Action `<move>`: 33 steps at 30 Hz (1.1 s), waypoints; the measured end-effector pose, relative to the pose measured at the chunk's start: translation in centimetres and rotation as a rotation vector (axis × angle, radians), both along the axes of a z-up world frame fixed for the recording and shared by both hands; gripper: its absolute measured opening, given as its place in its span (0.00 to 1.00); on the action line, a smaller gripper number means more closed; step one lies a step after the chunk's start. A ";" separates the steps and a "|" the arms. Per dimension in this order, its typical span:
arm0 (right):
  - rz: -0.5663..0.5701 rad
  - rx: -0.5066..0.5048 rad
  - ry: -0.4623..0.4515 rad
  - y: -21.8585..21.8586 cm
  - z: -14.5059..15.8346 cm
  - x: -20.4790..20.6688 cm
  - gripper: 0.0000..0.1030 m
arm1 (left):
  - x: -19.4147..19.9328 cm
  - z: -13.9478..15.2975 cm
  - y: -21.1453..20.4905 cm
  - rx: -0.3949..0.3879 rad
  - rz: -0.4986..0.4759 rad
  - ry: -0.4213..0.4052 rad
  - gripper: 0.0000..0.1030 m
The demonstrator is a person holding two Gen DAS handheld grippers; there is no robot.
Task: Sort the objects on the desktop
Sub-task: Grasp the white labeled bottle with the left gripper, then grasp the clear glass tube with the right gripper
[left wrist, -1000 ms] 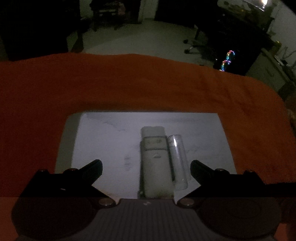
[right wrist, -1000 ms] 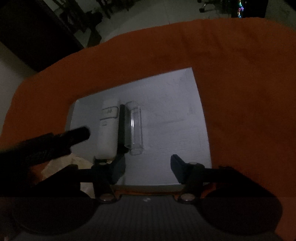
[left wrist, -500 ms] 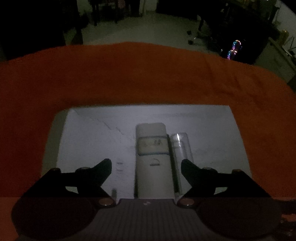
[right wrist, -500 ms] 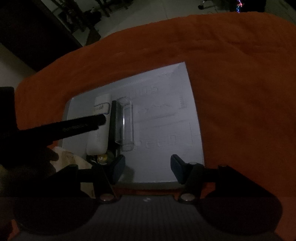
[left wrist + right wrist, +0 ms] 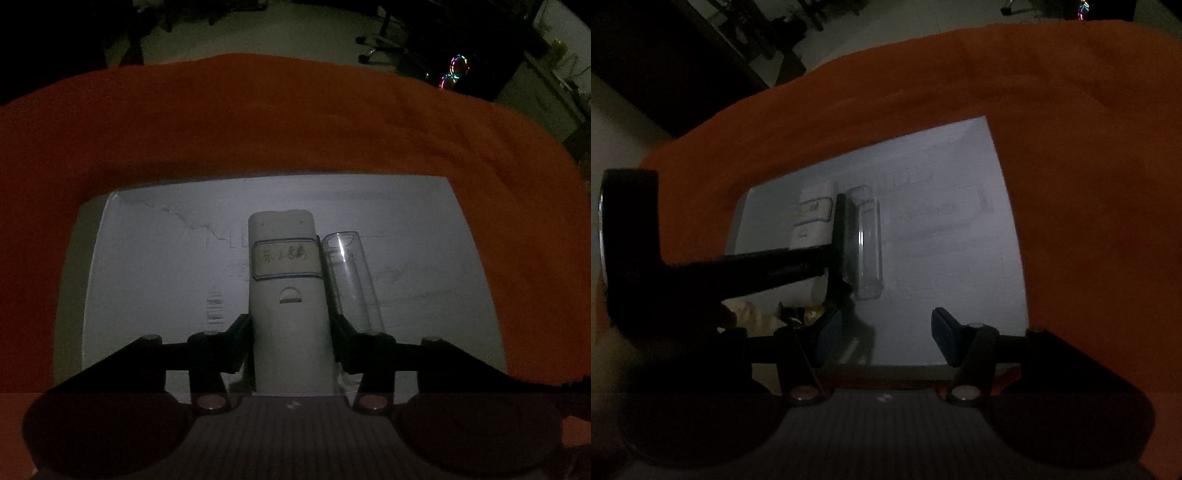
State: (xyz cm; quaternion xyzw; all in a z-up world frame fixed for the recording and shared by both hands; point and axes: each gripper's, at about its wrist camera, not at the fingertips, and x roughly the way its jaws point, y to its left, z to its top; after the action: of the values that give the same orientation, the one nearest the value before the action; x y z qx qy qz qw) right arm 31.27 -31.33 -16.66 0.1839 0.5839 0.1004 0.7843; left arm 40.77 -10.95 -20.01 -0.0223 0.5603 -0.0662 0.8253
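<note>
A white remote control (image 5: 286, 295) with a handwritten label lies lengthwise on a white sheet (image 5: 147, 280). My left gripper (image 5: 290, 339) is shut on its near half, a finger on each side. A clear plastic tube (image 5: 351, 284) lies right beside the remote, touching the right finger. In the right wrist view the remote (image 5: 812, 221) and tube (image 5: 868, 243) lie at the sheet's left, with the left gripper's black arm (image 5: 757, 269) across them. My right gripper (image 5: 882, 332) is open and empty over the sheet's near edge.
The sheet (image 5: 960, 240) lies on an orange cloth (image 5: 295, 129) that covers the table. Crumpled wrappers (image 5: 798, 314) lie by the sheet's near left corner. Beyond the table's far edge are a dark room floor and a lit computer case (image 5: 456, 70).
My left gripper moved forward and closed its fingers onto the remote. My right gripper moved little and stayed open.
</note>
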 end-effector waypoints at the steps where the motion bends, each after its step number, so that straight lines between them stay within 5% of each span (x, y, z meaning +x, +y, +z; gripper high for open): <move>1: 0.011 -0.004 0.001 0.0 0.1 -0.1 0.56 | -0.1 0.0 0.2 -0.006 0.006 -0.002 0.40; 9: 0.006 -0.016 -0.007 -0.2 0.7 0.2 0.57 | -0.5 0.7 2.7 -0.008 0.037 -0.011 0.40; 22: 0.080 -0.064 0.030 2.4 -2.2 5.5 0.56 | 0.3 0.4 5.3 -0.043 0.050 0.007 0.40; 29: 0.099 -0.137 0.035 3.3 -3.5 6.1 0.35 | 0.6 0.5 7.3 -0.069 0.041 -0.018 0.39; 33: 0.108 -0.168 0.020 3.7 -3.6 6.5 0.34 | 0.9 -0.1 7.3 -0.069 0.044 0.006 0.39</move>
State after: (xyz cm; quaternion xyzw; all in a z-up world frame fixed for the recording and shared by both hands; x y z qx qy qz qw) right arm 37.79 -27.63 -20.22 0.0866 0.6070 0.0915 0.7847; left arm 41.66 -3.61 -20.16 -0.0632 0.5597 -0.0675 0.8235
